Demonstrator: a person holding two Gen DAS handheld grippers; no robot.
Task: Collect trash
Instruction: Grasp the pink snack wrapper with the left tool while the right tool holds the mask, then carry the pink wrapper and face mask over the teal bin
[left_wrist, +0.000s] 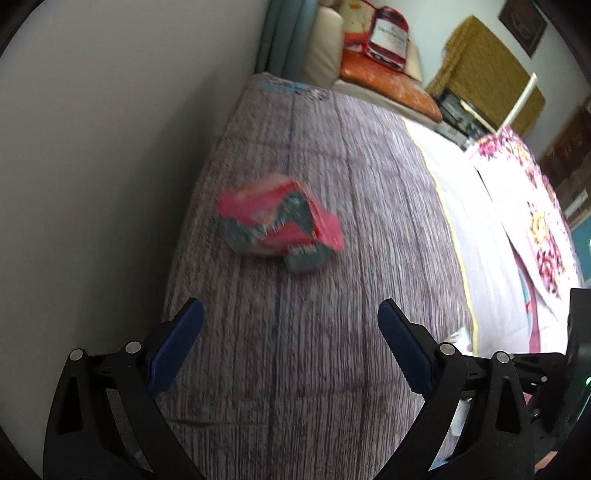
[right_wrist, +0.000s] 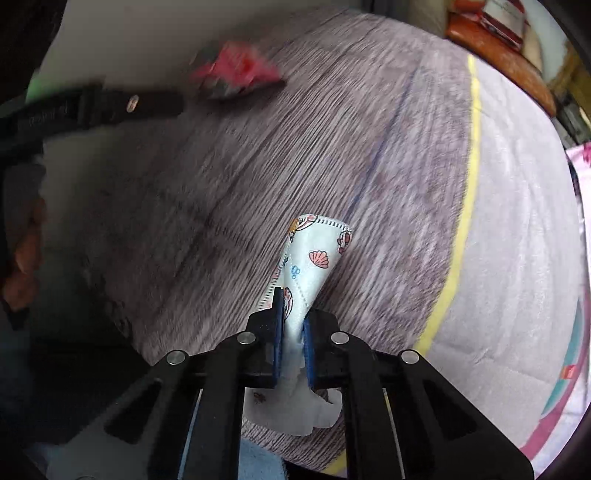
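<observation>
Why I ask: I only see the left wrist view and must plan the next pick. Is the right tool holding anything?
Observer: Yes. The right tool is shut on a white face mask printed with shells.
Operator: Gripped cleanly?
Observer: Part of it sticks out past the pads, and a crumpled part hangs behind them.
Operator: How near is my left tool to the red wrapper?
Observer: In the right wrist view, one finger of the left tool points at the red wrapper. It is too blurred to tell if they touch.
</observation>
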